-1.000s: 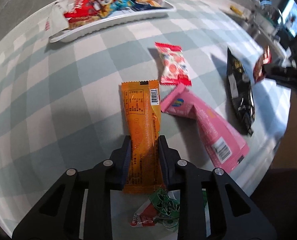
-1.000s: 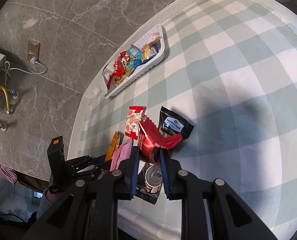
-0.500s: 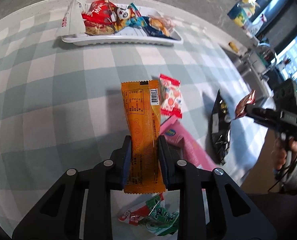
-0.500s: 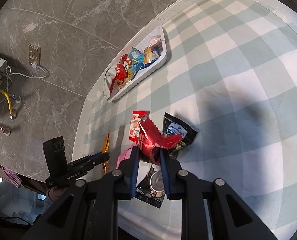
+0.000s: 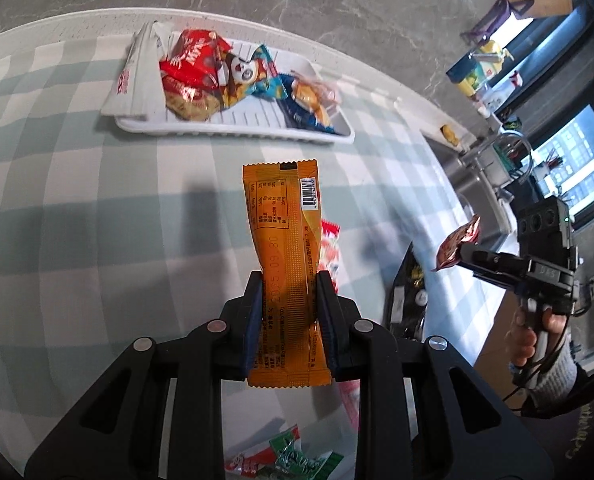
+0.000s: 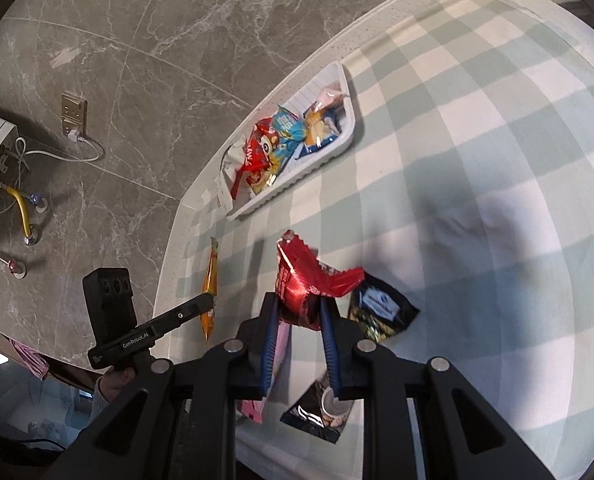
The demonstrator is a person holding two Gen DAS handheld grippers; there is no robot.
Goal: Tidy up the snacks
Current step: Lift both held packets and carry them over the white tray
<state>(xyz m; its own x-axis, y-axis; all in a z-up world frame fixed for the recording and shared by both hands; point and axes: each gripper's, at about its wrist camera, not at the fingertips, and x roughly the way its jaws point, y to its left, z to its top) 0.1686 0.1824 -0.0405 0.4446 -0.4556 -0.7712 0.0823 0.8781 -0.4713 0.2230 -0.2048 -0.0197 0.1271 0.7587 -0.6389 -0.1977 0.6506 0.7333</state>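
While both packets hang clear of the checked surface, mid-carry toward the white tray, by the look of it. Left gripper: jaws clamped on the long orange packet, upright, barcode end pointing to 12 o'clock, tray straight ahead at 12 in that view. Right gripper: jaws pinched on a crumpled red packet, tray at about 12 o'clock, well apart. Already in the tray: several bright wrappers, crowded toward one end. Left on the surface: a black bag just beside the red packet, plus a pink one, partly hidden. Next, probably: bring each load over bare tray ribs, lower, then release without knocking the pile.
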